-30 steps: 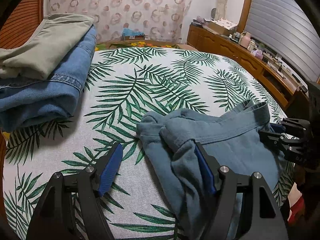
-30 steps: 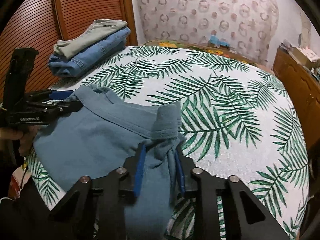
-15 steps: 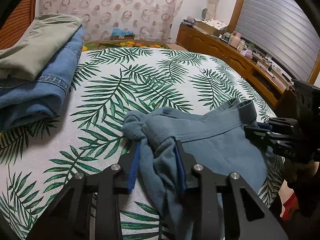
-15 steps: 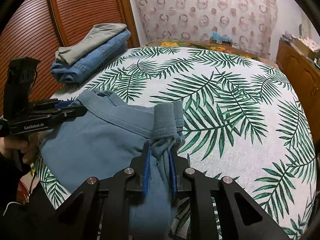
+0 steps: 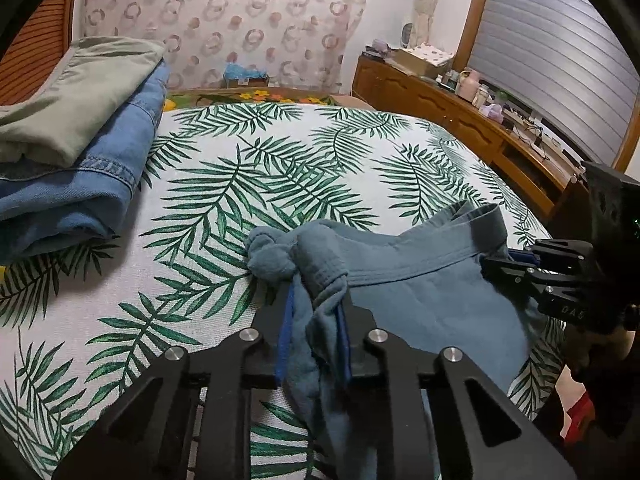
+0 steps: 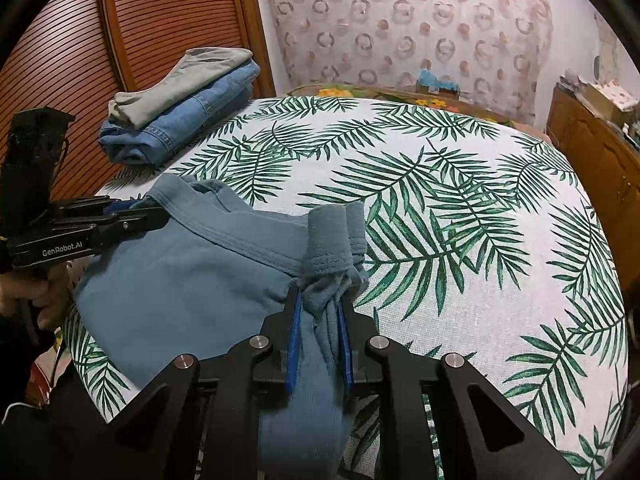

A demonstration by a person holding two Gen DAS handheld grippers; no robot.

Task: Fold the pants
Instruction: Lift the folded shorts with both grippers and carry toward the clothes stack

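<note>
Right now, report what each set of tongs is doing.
Left tongs: closing on the blue pants, cloth bunched between them.
Right tongs: shut on the pants' waistband.

Ahead, a curtain (image 5: 224, 20) patterned with pink rings. Off to the right, a wooden sideboard (image 5: 460, 120) crowded with clutter under a grey slatted shutter (image 5: 560, 60). Left, a brown louvred door (image 6: 160, 32).

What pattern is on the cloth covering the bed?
The bedspread is white with dark green palm-frond leaves all over. It shows best in the right wrist view.
</note>
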